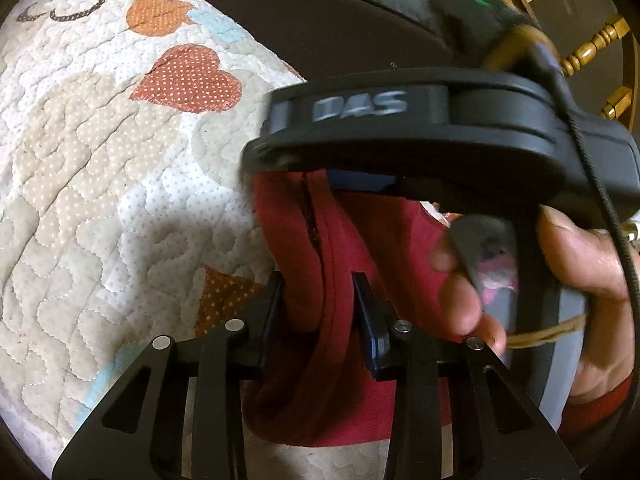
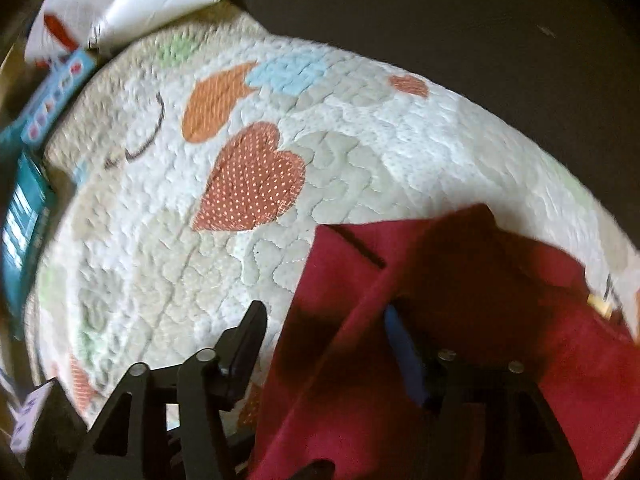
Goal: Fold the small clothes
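Now the left gripper [image 1: 320,288] pinches a fold of the red cloth [image 1: 344,240] between nearly closed jaws — low, at 6 o'clock on the heart quilt [image 1: 100,184]. Over it the right gripper [image 2: 324,312] stands wide open — red cloth draped between its fingers.

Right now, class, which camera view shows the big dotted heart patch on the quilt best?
The right wrist view: the dotted heart patch lies whole and unobstructed near the middle of the quilt. The left wrist view also shows it, sharper but farther off centre, with the right gripper crowding in beside it.
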Motion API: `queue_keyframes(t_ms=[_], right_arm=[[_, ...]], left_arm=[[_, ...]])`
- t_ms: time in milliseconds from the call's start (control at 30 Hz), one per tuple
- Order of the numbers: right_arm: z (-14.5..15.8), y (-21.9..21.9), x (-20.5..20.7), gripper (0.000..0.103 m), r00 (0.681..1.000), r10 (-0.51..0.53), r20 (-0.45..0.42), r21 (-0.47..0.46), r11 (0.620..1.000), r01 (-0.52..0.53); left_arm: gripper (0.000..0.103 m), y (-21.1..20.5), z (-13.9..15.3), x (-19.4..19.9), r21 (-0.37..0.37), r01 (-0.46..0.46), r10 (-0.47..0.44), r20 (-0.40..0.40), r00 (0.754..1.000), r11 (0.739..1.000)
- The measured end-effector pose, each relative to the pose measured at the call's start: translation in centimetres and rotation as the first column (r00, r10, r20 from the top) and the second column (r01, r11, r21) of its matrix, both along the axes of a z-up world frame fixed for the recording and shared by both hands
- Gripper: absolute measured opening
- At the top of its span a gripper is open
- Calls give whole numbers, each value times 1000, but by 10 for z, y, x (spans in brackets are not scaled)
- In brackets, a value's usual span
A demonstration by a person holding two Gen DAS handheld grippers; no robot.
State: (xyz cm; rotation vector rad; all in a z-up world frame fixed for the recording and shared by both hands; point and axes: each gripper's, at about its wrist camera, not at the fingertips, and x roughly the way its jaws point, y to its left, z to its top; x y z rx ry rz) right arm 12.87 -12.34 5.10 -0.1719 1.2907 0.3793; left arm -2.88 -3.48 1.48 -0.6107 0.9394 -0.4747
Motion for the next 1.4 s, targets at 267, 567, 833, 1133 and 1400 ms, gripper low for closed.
queue_keyframes(t_ms=[267,567,833,1133,1400], right_arm=[[-12,6,-4,44,993,108,47,-134,986,-101],[66,-92,-40,16,975,-77,210,201,979,33],[122,-174,-87,15,932,-219,291,324,938,119],[110,-287,-123,14,878,-405,255,400,871,286],[75,-326,-133,13,854,-474,215,365,850,380]], left_arm=[[33,0,3,-8,23,-1,0,18,1000,1000],[33,-32,54,-41,-9,116,-114,145,983,993],[33,-114,90,-60,69,236,-246,203,948,969],[33,-195,96,-67,210,341,-382,204,901,916],[33,-233,73,-68,270,368,-417,156,895,890]])
